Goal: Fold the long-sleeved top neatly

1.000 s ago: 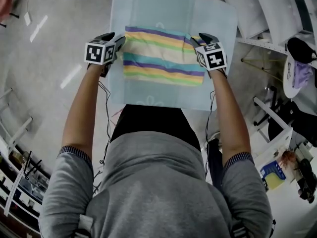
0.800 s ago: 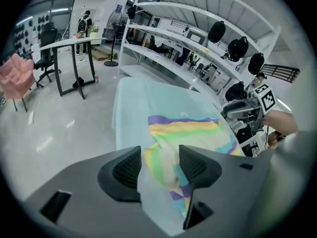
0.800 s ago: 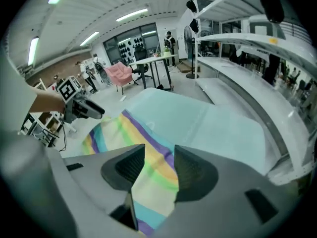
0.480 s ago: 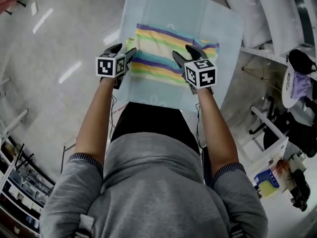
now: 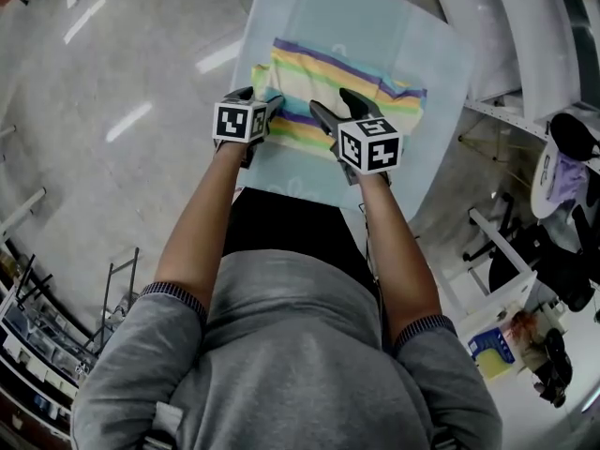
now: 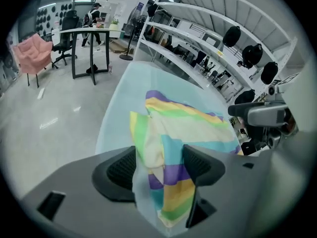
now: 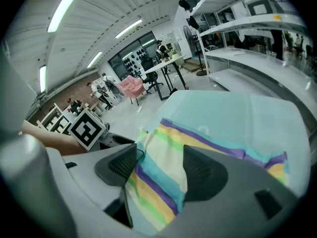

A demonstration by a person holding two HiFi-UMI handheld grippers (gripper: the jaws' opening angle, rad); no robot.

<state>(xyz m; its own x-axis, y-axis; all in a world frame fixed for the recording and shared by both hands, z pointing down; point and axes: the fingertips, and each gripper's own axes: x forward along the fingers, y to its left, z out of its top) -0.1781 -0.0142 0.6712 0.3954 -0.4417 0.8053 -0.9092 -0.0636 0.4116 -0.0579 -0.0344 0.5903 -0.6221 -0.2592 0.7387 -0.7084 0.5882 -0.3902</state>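
**Release at the Fold: Both Jaw Sets Apart**

Nearest me, my left hand-held gripper (image 6: 161, 165) points steeply down at the left edge of the long-sleeved top (image 5: 361, 81). Its jaws have just been opening and now stand wide. A raised bunch of striped fabric stands between the pads and brushes them but, as I judge it, is not clamped.

Just beside it, my right hand-held gripper (image 5: 328, 98) hangs over the near edge of the top. Its jaws have likewise just been opening and stand apart. The fabric lies flat beneath the gap, with nothing pinched.

I read both openings as a release, made low over the cloth so that the fold settles where it is laid rather than dropping and shifting.

Beyond the grippers, the top lies as a compact striped rectangle. No sleeve shows, so the sleeves are presumably tucked inside. It rests near the middle of the pale blue surface (image 5: 309, 7), with a bare margin on every side.

Caution: the bunch at the left edge may stay ruffled and need smoothing.
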